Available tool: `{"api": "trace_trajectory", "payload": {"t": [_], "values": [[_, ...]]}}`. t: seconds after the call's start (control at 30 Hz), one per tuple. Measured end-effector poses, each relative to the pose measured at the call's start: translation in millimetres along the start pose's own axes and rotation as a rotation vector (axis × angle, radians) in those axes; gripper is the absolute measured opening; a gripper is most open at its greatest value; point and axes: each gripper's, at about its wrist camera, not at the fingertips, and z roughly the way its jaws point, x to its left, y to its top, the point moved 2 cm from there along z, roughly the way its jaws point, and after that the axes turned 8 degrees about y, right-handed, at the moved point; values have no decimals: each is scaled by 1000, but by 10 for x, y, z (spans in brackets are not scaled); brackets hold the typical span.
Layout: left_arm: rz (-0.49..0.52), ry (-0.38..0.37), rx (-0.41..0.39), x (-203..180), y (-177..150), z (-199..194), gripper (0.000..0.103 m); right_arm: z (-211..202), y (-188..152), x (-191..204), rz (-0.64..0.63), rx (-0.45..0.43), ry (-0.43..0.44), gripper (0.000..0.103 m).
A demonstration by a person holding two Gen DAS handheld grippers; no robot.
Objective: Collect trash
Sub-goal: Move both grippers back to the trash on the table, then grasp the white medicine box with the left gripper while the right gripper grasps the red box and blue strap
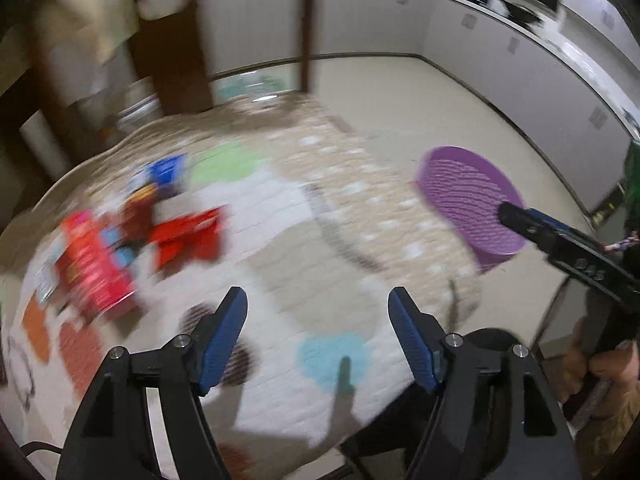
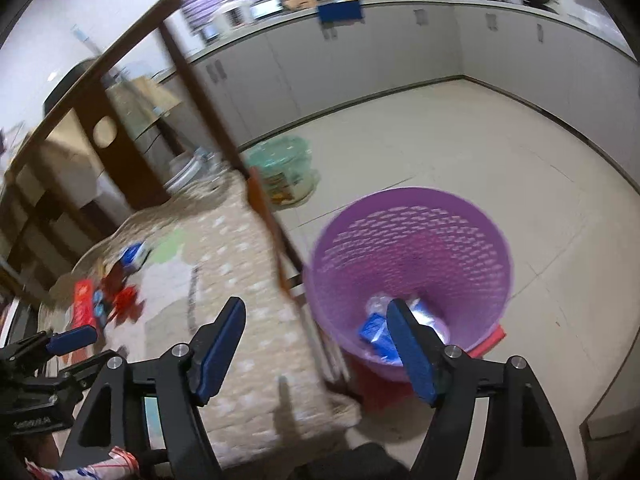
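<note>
Several blurred wrappers lie on the patterned tablecloth (image 1: 280, 216) at the left: a red box (image 1: 94, 264), a red packet (image 1: 188, 236) and a blue packet (image 1: 166, 170). They also show in the right wrist view (image 2: 108, 300). My left gripper (image 1: 318, 300) is open and empty above the table. My right gripper (image 2: 316, 310) is open and empty near the table's right edge. A purple basket (image 2: 408, 240) stands on the floor and holds blue and silver wrappers (image 2: 378, 334). It also shows in the left wrist view (image 1: 468, 196).
A green bag (image 2: 280, 168) sits on the floor past the table. White cabinets (image 2: 400, 52) line the far walls. Dark wooden posts (image 1: 176, 36) stand behind the table. My other gripper's arm (image 1: 568, 240) reaches in from the right in the left wrist view.
</note>
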Motion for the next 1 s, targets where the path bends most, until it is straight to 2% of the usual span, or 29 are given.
{"api": "trace_trajectory", "payload": {"t": [0.23, 0.33, 0.4, 0.5, 0.67, 0.87, 0.93, 0.97, 1.0], "values": [[-262, 143, 28, 1446, -440, -6, 72, 260, -137, 750, -119, 84, 85, 78], [-374, 180, 41, 1999, -546, 48, 73, 384, -206, 1098, -176, 126, 129, 78], [-462, 182, 51, 2384, -590, 115, 74, 478, -257, 1343, -224, 154, 157, 78], [-575, 131, 61, 2766, -592, 260, 76, 595, -327, 1628, -271, 187, 194, 78], [-657, 47, 74, 3051, -448, 570, 76, 789, -439, 2024, -324, 241, 245, 78], [-659, 21, 105, 3095, -247, 934, 77, 1036, -472, 2416, -368, 288, 294, 78], [-659, 15, 87, 3098, -251, 959, 75, 1145, -459, 2532, -373, 301, 310, 78], [-652, 12, 87, 3094, -268, 934, 70, 1185, -459, 2579, -375, 306, 317, 78], [-644, -1, 79, 3096, -284, 906, 46, 1248, -452, 2640, -379, 314, 324, 78]]}}
